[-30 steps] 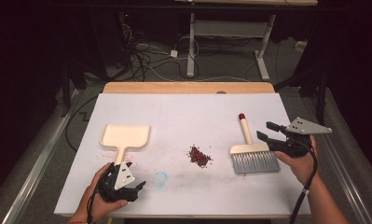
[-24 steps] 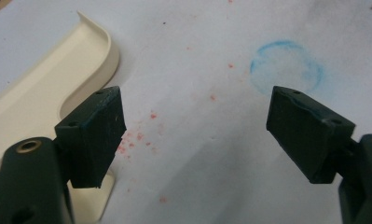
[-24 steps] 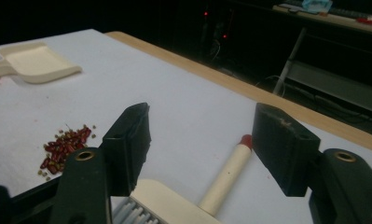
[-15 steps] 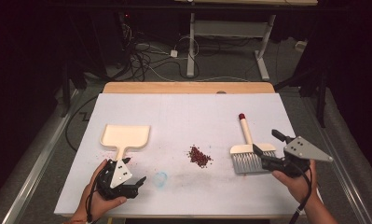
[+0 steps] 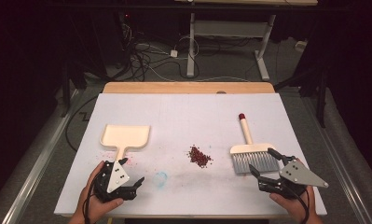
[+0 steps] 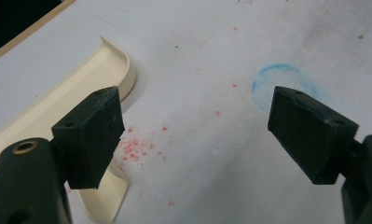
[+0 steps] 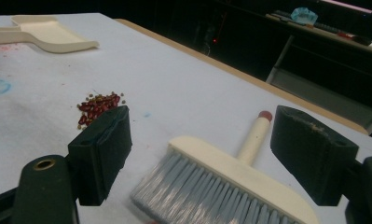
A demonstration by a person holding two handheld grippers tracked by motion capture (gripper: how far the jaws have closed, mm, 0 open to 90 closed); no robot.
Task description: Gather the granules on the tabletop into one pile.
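A cream dustpan [image 5: 126, 136] lies on the white table's left half, its handle pointing toward me. My left gripper [image 5: 132, 171] rests just near of that handle, open; its jaws have just been opening, and only the table sits between them [image 6: 197, 100]. A small pile of red beans [image 5: 199, 156] sits mid-table. A brush [image 5: 252, 154] with grey bristles and a red-tipped handle lies to the right. My right gripper [image 5: 261, 159] is open at the bristle edge. Its jaws have just been opening, and the brush [image 7: 230, 172] lies ahead between them [image 7: 203, 116], untouched.
A faint blue ring [image 5: 160, 178] and red speckles mark the sheet near the left gripper. The white sheet [image 5: 183, 116] lies on a wooden tabletop whose far edge [image 5: 188, 87] shows. Beyond are cables and desk legs on a dark floor.
My right gripper has come down and back toward the near edge, from beside the brush's right end to just in front of its bristles. The left gripper has stayed put.
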